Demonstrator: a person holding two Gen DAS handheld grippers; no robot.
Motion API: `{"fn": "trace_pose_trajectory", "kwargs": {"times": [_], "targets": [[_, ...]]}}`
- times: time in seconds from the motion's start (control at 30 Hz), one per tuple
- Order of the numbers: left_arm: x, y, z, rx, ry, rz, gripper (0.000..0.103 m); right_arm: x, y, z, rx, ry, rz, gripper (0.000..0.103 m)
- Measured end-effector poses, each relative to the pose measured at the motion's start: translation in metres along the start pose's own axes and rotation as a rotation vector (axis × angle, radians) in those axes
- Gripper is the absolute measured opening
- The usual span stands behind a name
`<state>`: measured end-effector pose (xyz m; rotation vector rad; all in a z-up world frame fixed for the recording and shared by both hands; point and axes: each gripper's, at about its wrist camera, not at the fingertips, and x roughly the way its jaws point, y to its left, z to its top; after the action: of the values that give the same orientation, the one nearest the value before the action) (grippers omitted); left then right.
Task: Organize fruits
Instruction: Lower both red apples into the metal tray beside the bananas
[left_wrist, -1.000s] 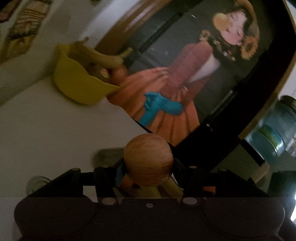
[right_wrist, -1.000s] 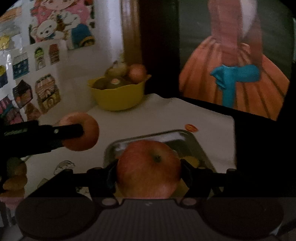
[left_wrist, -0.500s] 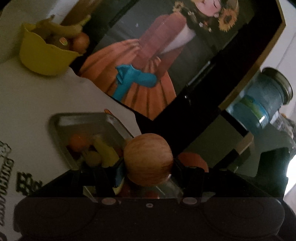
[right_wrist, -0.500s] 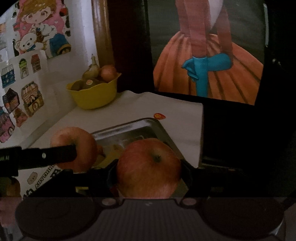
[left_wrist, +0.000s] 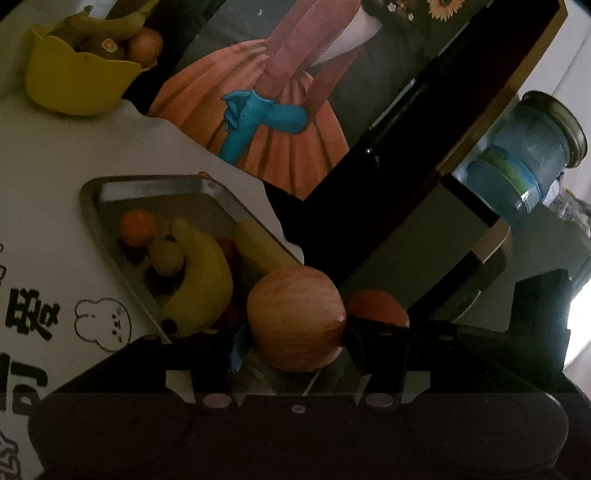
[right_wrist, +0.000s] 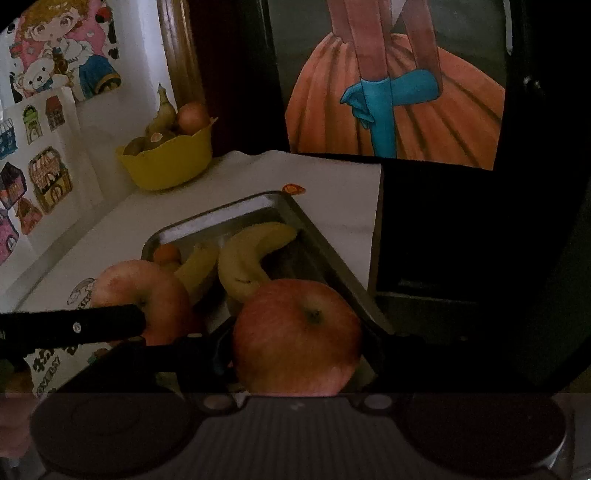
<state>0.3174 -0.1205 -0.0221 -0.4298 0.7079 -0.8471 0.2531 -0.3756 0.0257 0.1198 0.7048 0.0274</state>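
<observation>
Left gripper (left_wrist: 295, 325) clamped on an apple (left_wrist: 295, 317), right gripper (right_wrist: 297, 339) clamped on a bigger apple (right_wrist: 297, 332); both above near end of metal tray (right_wrist: 332, 254) holding bananas (right_wrist: 247, 258).

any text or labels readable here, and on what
None can be read for certain.
Tablecloth: large black printed characters, cut off at the frame edge.
Jar: blue-green label, too blurred.
Yellow bowl: a fruit sticker, too small.
Wall posters: drawings only.
</observation>
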Motion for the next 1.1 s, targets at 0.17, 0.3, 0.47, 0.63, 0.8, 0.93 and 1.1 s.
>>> {"fn": "trace_pose_trajectory", "kwargs": {"times": [0.17,0.3,0.47,0.63,0.8,0.93,1.1], "targets": [[0.003,-0.003,-0.006,0.021,0.022,0.023,0.055,0.0,0.001,-0.004,-0.005,0.01,-0.001,0.073],[0.005,-0.004,-0.007,0.028,0.041,0.028,0.055,0.001,0.002,-0.006,-0.008,0.017,0.003,0.073],[0.007,-0.004,-0.008,0.033,0.052,0.044,0.055,0.003,0.004,-0.007,-0.011,0.022,0.003,0.073],[0.008,-0.005,-0.008,0.042,0.061,0.06,0.055,0.004,0.005,-0.008,-0.011,0.024,0.003,0.073],[0.009,-0.005,-0.008,0.046,0.069,0.069,0.055,0.004,0.005,-0.008,-0.012,0.027,0.004,0.073],[0.01,-0.006,-0.007,0.049,0.074,0.078,0.055,0.008,0.007,-0.011,-0.013,0.034,0.006,0.073],[0.01,-0.008,-0.008,0.057,0.073,0.086,0.055,0.01,0.007,-0.013,-0.015,0.039,0.008,0.073]]}}
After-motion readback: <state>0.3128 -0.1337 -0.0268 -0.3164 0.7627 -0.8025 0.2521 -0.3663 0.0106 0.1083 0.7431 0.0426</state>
